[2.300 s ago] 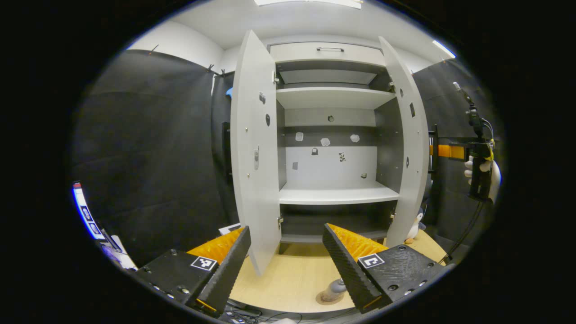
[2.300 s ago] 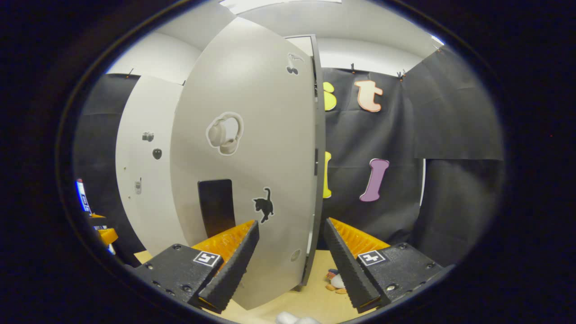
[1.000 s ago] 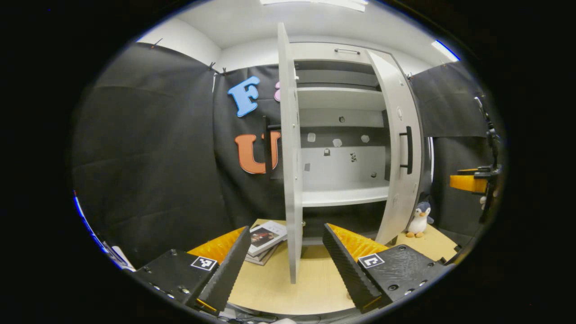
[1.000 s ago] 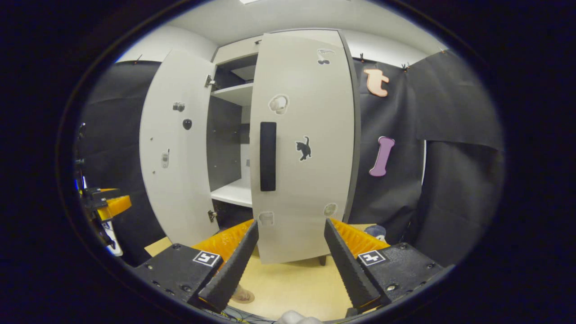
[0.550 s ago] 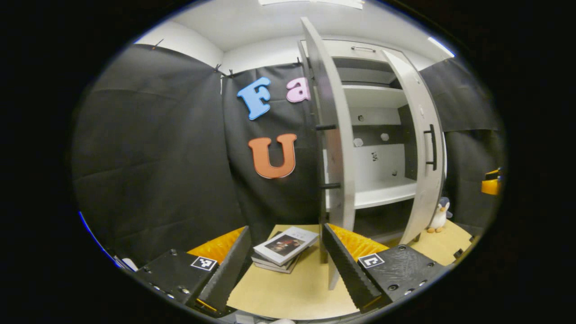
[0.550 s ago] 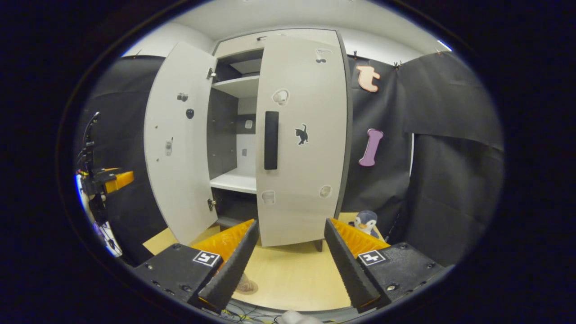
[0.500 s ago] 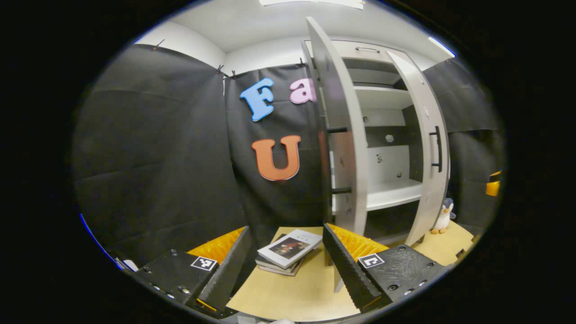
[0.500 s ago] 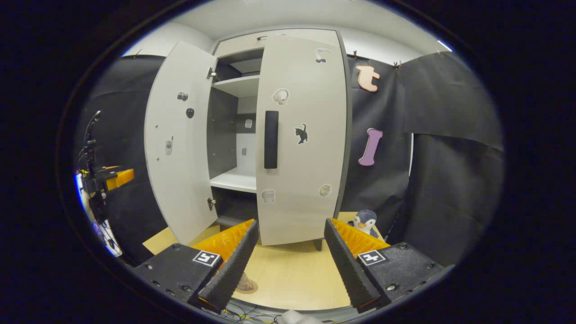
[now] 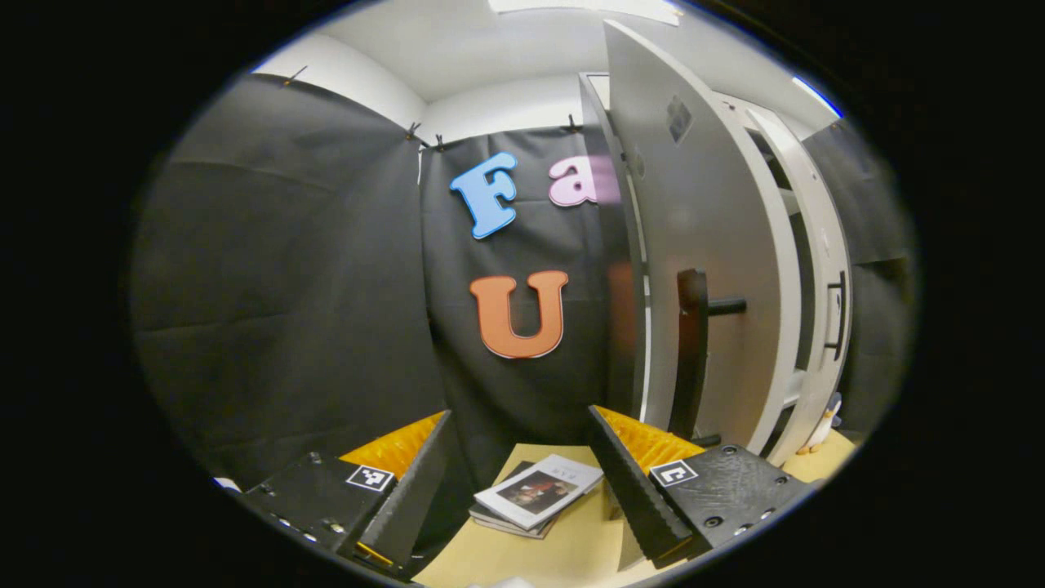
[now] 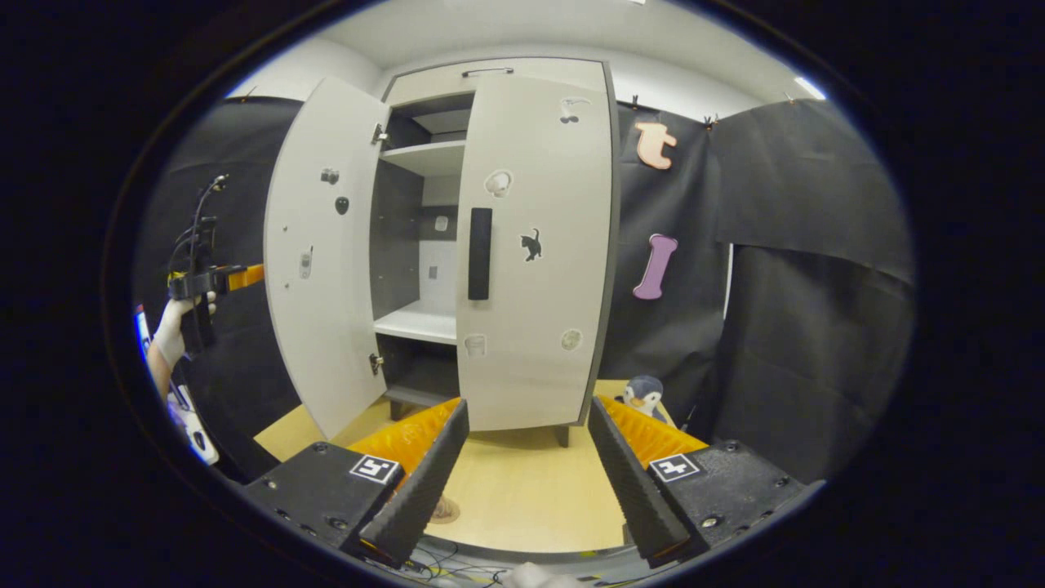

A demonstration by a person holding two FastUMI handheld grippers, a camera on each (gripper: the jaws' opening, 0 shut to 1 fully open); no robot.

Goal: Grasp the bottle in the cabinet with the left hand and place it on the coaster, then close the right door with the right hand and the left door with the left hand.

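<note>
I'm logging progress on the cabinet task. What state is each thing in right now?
right door: shut or nearly so
left door: wide open
left gripper: open, empty, behind the left door
right gripper: open, empty, off the cabinet
books: stacked flat on the table
penguin toy: upright beside the cabinet

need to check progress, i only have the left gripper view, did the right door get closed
Observer: Yes, in the right gripper view the right door sits flush with the cabinet.
Operator: and the left door
Observer: The left door stands wide open, shelves showing beside it.
Operator: where's my left gripper against it
Observer: The left gripper is at that door's outer face, beside its free edge; contact is unclear.
</note>
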